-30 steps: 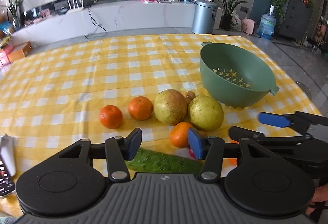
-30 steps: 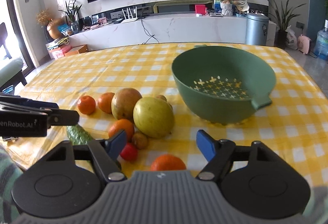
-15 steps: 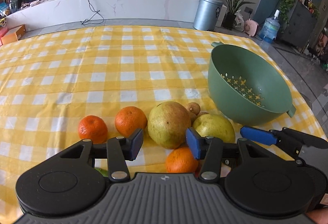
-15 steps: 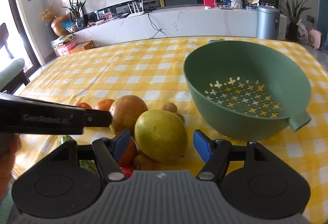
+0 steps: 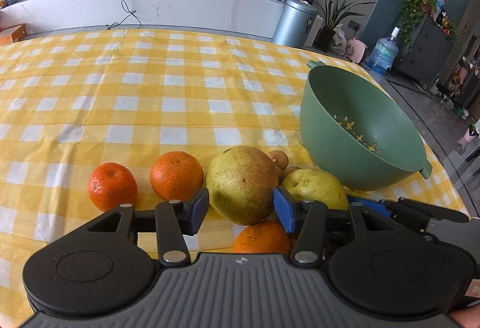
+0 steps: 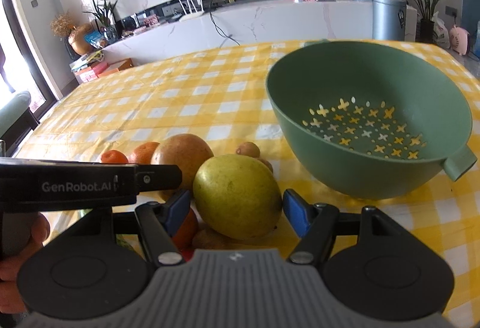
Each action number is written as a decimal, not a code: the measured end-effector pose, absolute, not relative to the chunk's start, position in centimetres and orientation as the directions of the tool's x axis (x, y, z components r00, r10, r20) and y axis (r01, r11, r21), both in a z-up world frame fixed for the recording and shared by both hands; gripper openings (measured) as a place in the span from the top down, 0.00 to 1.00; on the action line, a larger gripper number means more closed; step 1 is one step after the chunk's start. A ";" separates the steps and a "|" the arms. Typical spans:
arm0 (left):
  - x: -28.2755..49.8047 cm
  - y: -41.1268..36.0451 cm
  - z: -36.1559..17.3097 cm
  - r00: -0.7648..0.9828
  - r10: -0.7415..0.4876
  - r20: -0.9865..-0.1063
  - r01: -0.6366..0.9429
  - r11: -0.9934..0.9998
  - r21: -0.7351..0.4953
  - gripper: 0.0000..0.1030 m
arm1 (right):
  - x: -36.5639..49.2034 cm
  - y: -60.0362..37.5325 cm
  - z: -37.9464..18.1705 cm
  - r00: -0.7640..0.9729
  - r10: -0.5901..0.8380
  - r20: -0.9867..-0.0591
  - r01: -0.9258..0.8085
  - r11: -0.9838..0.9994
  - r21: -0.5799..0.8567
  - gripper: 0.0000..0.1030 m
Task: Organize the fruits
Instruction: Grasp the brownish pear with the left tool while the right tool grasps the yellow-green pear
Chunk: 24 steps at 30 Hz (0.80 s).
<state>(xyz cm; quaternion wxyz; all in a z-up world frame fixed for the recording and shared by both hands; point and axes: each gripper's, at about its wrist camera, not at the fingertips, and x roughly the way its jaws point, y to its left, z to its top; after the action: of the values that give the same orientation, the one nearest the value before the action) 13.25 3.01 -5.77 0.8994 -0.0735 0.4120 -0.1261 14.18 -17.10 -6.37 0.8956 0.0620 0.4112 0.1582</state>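
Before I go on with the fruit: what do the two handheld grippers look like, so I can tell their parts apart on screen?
Both look alike. The left gripper and right gripper each have black linkage arms with silver pivot screws, blue fingertip pads, two round black discs and a ribbed grey housing. In the right wrist view, the left gripper's black side reads "GenRobot.AI" in white. No cables or sleeves show.

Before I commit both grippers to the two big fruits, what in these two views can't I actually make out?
- Left gripper, jaws opening: contact with the brownish pear unclear; the pads cover its flanks.
- Right gripper: whether the pads touch the yellow-green pear, too close to tell.
- Small fruits beneath it: hidden by the gripper body.
- Green vegetable: a sliver only, right wrist view.
- Colander floor: far part hidden by its wall.
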 end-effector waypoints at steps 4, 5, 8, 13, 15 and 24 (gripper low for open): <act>13.4 2.8 -5.9 0.629 -0.289 -0.722 0.171 0.957 -0.235 0.42 | 14.2 -17.7 -6.6 0.607 0.340 -0.719 -0.205 0.940 0.272 0.38; 13.4 2.7 -5.8 0.629 -0.288 -0.722 0.172 0.957 -0.233 0.42 | 14.1 -17.8 -6.6 0.606 0.338 -0.720 -0.199 0.941 0.275 0.38; 13.6 2.4 -5.8 0.634 -0.285 -0.719 0.177 0.959 -0.223 0.40 | 13.7 -18.4 -6.4 0.620 0.310 -0.721 -0.166 0.950 0.266 0.38; 13.7 1.7 -6.1 0.648 -0.270 -0.712 0.194 0.963 -0.189 0.32 | 13.3 -19.3 -6.0 0.636 0.277 -0.721 -0.118 0.957 0.264 0.38; 13.9 1.3 -6.2 0.656 -0.258 -0.710 0.195 0.966 -0.170 0.29 | 13.4 -19.4 -6.1 0.634 0.280 -0.721 -0.116 0.956 0.269 0.38; 14.6 0.1 -6.8 0.666 -0.194 -0.720 0.197 0.977 -0.081 0.27 | 13.6 -19.1 -6.4 0.628 0.284 -0.725 -0.137 0.957 0.256 0.36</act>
<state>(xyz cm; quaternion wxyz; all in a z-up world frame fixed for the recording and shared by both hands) 14.65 0.15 -6.81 0.9128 0.0017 0.3941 -0.1071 13.65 -19.10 -6.43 0.8978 0.0885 0.4152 0.1170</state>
